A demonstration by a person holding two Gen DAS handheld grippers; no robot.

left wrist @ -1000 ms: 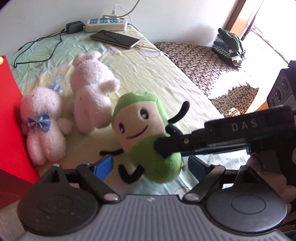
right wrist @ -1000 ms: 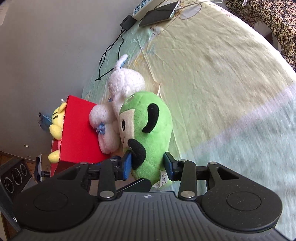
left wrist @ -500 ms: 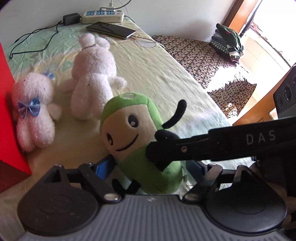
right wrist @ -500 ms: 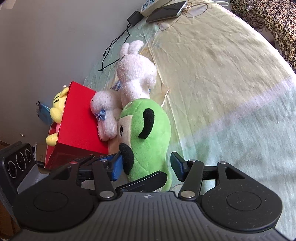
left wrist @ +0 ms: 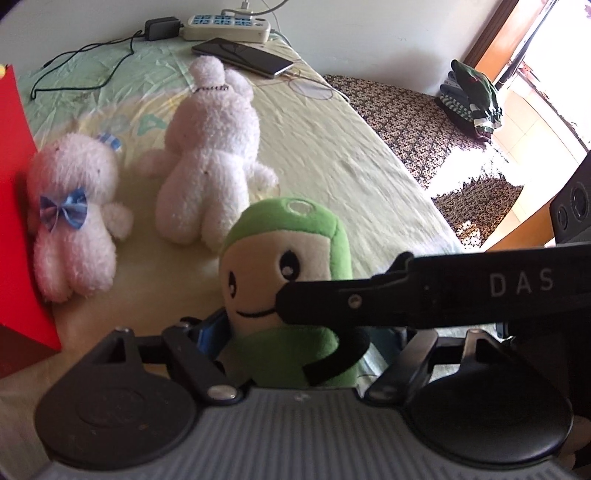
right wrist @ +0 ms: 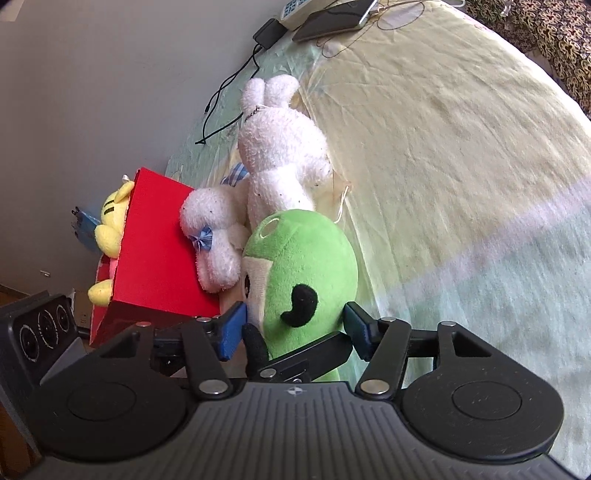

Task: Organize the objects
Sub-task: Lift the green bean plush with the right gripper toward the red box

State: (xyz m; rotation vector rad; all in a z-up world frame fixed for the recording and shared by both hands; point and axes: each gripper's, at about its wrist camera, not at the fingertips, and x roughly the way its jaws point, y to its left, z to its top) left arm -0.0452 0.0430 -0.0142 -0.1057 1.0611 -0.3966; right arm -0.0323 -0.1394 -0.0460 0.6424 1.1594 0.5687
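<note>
Mid-handover of a green plush doll (left wrist: 291,266) on the bed (right wrist: 443,147), upright just in front of two white plush rabbits, the bow-tied one (left wrist: 70,221) leaning on a red box (right wrist: 155,251), the larger one (left wrist: 210,155) face down beside it. Left tongs (left wrist: 295,343) closing around the doll's lower body, blue pad at its left flank, the other pad hidden behind the right tool's finger, so contact cannot be confirmed. Right tongs (right wrist: 295,328) also closing after a wider spread, straddling the doll's green back with a visible gap at each blue pad; no grip from that side yet. A yellow plush (right wrist: 110,225) already peeking from the red box, which suggests the box as the destination. Phone (left wrist: 242,57) and power strip (left wrist: 227,27) far up the bed, out of the way. Next move likely: firm squeeze by the left tongs on the soft belly, right tongs backed clear, then lift and carry toward the box opening, minding the dangling black limbs and the bow-tied rabbit in the path.
</note>
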